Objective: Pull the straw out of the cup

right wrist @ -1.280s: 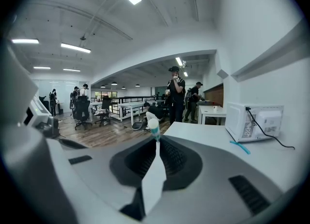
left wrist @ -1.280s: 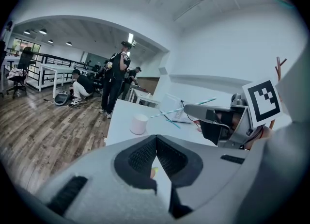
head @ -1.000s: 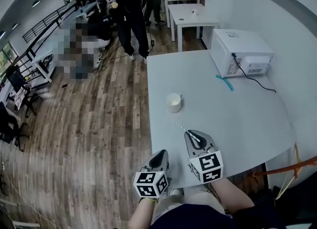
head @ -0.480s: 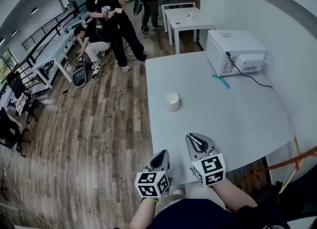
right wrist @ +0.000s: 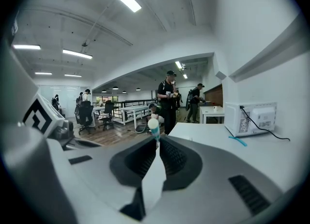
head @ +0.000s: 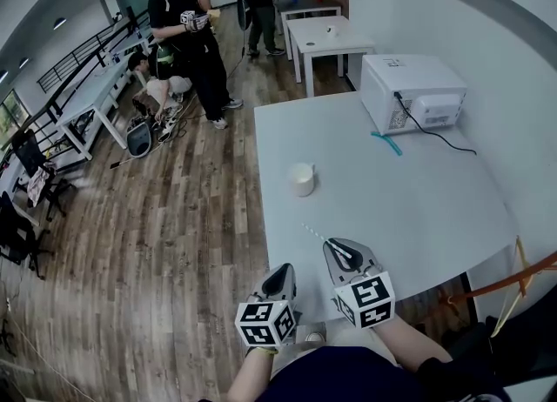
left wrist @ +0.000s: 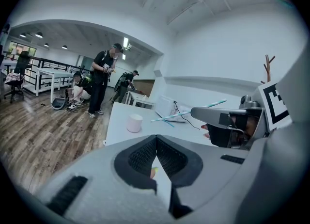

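Already the straw (head: 315,235) is out of the paper cup (head: 302,179). It is pinched between the jaws of the right hand-held gripper (head: 338,248), and its free end points back toward the cup. Over the last second the gap between that end and the cup has widened a little as the straw was drawn toward the person, so the pull looks complete. The cup stands upright on the table (head: 418,200), and from above nothing shows inside it. The left hand-held gripper (head: 284,271) is clenched on nothing, farther from the cup than the right one. Beyond the cup, a teal straw (head: 386,143) lies beside the microwave (head: 411,91).
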A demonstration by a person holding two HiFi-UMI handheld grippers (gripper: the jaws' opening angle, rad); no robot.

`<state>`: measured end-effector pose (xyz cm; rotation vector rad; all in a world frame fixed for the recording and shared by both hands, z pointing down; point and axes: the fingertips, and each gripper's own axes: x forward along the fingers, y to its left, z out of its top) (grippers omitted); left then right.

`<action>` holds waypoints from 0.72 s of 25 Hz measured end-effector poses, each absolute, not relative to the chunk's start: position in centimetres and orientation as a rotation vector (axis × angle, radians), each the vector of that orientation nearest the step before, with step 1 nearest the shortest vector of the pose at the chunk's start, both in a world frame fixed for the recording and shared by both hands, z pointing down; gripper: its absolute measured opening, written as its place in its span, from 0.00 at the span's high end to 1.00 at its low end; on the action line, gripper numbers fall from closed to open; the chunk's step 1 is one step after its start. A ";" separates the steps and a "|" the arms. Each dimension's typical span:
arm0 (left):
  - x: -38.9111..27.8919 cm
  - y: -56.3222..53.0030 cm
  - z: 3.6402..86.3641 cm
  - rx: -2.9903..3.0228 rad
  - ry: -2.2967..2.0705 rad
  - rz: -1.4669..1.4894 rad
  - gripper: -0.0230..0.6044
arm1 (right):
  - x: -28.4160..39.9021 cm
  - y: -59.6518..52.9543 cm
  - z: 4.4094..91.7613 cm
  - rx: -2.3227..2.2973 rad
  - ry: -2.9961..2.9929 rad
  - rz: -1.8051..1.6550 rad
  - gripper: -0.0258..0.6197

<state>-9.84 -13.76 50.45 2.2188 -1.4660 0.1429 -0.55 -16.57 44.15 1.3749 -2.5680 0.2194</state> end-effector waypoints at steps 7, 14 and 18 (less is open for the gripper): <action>-9.8 -13.9 50.6 2.218 -1.467 0.141 0.93 | -0.6 -16.6 44.3 1.363 -2.568 0.216 0.90; -9.6 -13.6 50.4 2.226 -1.461 0.144 0.93 | -0.7 -16.3 44.1 1.358 -2.570 0.212 0.90; -9.7 -13.7 50.2 2.227 -1.461 0.144 0.93 | -0.7 -16.4 44.0 1.363 -2.571 0.209 0.90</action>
